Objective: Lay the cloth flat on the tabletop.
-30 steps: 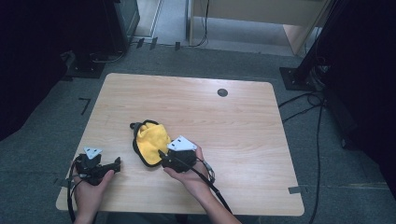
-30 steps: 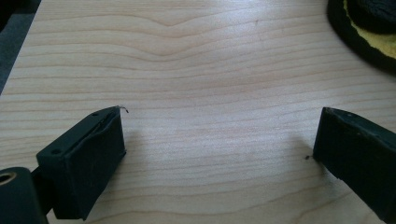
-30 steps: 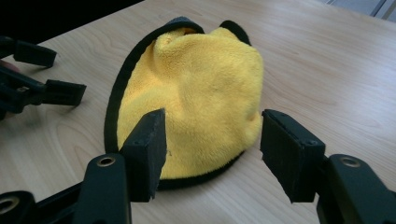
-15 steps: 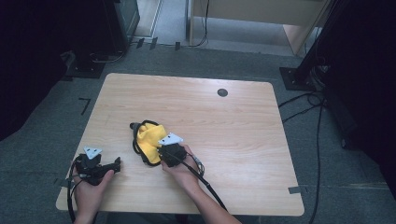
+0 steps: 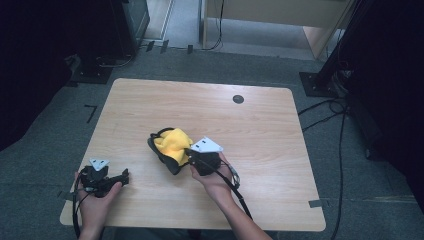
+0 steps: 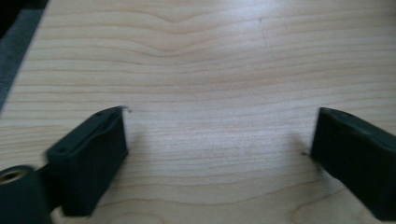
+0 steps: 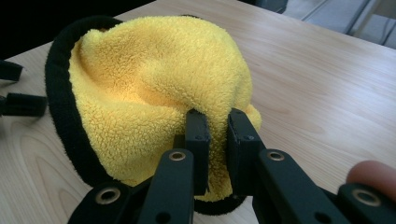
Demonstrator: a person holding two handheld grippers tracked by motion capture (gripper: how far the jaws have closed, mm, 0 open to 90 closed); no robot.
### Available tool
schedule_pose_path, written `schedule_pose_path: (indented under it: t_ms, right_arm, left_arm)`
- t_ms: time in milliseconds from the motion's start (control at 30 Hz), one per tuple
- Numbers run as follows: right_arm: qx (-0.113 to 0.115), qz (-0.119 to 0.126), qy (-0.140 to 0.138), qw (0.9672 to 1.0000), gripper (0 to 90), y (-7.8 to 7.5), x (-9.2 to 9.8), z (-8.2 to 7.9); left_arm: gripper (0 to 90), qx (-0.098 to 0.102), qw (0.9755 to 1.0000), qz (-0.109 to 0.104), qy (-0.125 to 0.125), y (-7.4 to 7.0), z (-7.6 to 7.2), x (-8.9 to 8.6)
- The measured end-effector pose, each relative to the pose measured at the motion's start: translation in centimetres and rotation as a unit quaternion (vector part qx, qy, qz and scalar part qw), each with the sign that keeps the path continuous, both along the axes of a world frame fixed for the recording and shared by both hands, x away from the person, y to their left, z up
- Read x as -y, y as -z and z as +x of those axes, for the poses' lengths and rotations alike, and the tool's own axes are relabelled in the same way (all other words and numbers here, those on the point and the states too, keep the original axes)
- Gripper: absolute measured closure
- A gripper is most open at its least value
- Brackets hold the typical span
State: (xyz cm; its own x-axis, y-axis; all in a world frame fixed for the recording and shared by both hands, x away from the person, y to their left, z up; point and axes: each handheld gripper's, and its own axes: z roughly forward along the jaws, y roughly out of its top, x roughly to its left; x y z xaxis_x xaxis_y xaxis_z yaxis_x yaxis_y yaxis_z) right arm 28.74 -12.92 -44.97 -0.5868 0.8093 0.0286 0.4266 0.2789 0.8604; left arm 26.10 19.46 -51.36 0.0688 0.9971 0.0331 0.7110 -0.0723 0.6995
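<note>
A yellow fleece cloth (image 5: 171, 140) with a black rim lies bunched in the middle of the wooden table (image 5: 260, 130). My right gripper (image 5: 188, 153) reaches it from the right. In the right gripper view its jaws have just been closing, and the gripper (image 7: 215, 117) is shut on a fold of the yellow fleece (image 7: 149, 79). My left gripper (image 5: 123, 175) rests near the front left corner, well apart from the cloth. Its jaws (image 6: 220, 113) have just been closing a little but stand wide open over bare wood, nothing between them.
A small black round cap (image 5: 238, 99) sits in the tabletop at the far right. Black straps (image 7: 16, 103) lie beside the cloth. Cables (image 5: 345, 112) and dark stand bases are on the floor around the table. Bare wood (image 6: 210, 56) lies ahead of the left gripper.
The right gripper moved left onto the cloth, closed on a fold of fleece, then drew back to the right; the cloth shifted slightly with it. The left hand stayed put.
</note>
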Motion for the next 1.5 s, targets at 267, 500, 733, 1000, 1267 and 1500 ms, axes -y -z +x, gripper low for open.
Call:
schedule_pose_path:
  t_ms: [267,500,733,1000,1267,1500]
  right_arm:
    - [-0.02,0.013,0.046,0.9987,81.5,0.9,6.3,-1.0]
    - [-0.023,0.009,0.089,0.9957,69.9,1.2,10.7,-1.2]
    - [-0.007,0.062,0.079,0.9949,55.9,0.3,11.9,-2.2]
    - [-0.048,0.045,0.001,0.9979,51.5,2.2,8.4,-3.3]
    - [-0.055,0.003,0.034,0.9979,80.3,3.9,7.4,-3.0]
    - [-0.019,0.018,0.05,0.9984,88.5,2.7,8.9,-3.3]
  left_arm:
    - [11.8,0.036,0.9982,-0.013,0.047,-2.2,-0.4,3.4]
    - [11.5,0.043,0.9938,-0.022,0.1,-3.5,0.9,8.2]
    - [12.9,0.047,0.9844,-0.039,0.165,-4.7,2.4,13.1]
    - [14.0,0.023,0.9662,-0.051,0.252,-3.0,1.7,17.8]
    - [18.9,0.011,0.9538,-0.04,0.298,-0.9,1.2,21.6]
    - [79.8,0.029,0.9492,-0.058,0.308,-1.4,1.6,20.3]
